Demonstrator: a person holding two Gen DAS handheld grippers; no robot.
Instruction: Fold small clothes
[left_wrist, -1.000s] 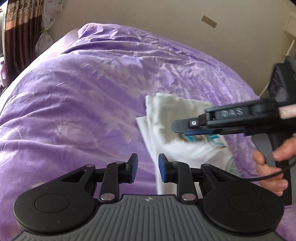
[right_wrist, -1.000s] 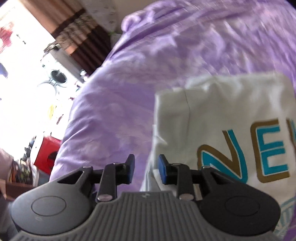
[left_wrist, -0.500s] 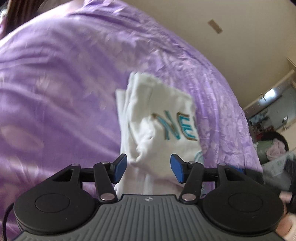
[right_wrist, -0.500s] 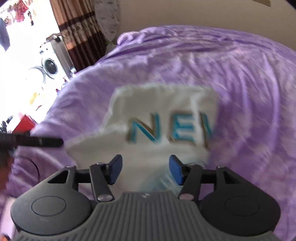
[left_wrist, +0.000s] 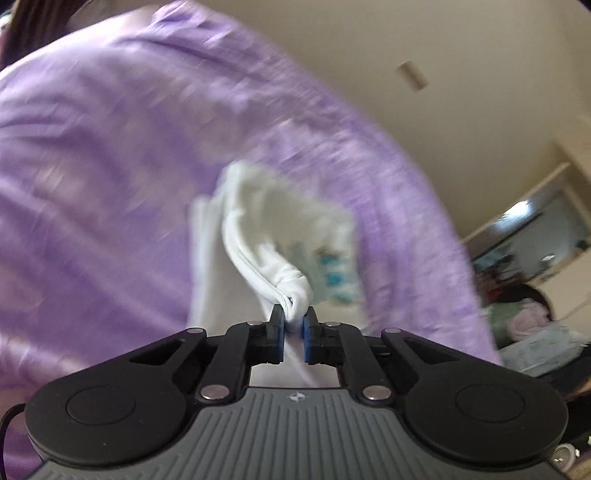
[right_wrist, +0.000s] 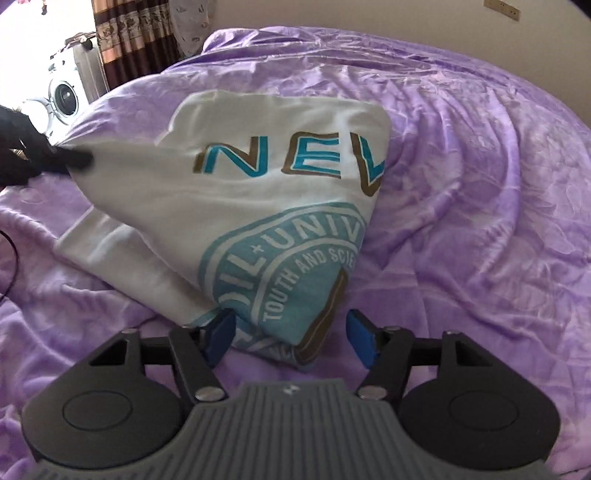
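1. Left gripper (left_wrist: 293, 325): jaws closing, pinching a bunched corner of the white printed cotton T-shirt (right_wrist: 236, 206) on the purple bedspread (right_wrist: 480, 184);
2. Right gripper (right_wrist: 291, 332): jaws spread, straddling the shirt's near corner, unpinched.

White T-shirt (right_wrist: 236, 206), teal-brown "NEL" print, partly folded on purple bedspread (right_wrist: 480, 184); nine-o'clock corner lifted, bunched.

Purple bedspread (right_wrist: 480, 184) lies open right of the white T-shirt (right_wrist: 229, 206); left gripper (right_wrist: 79, 159) blocks its left corner.
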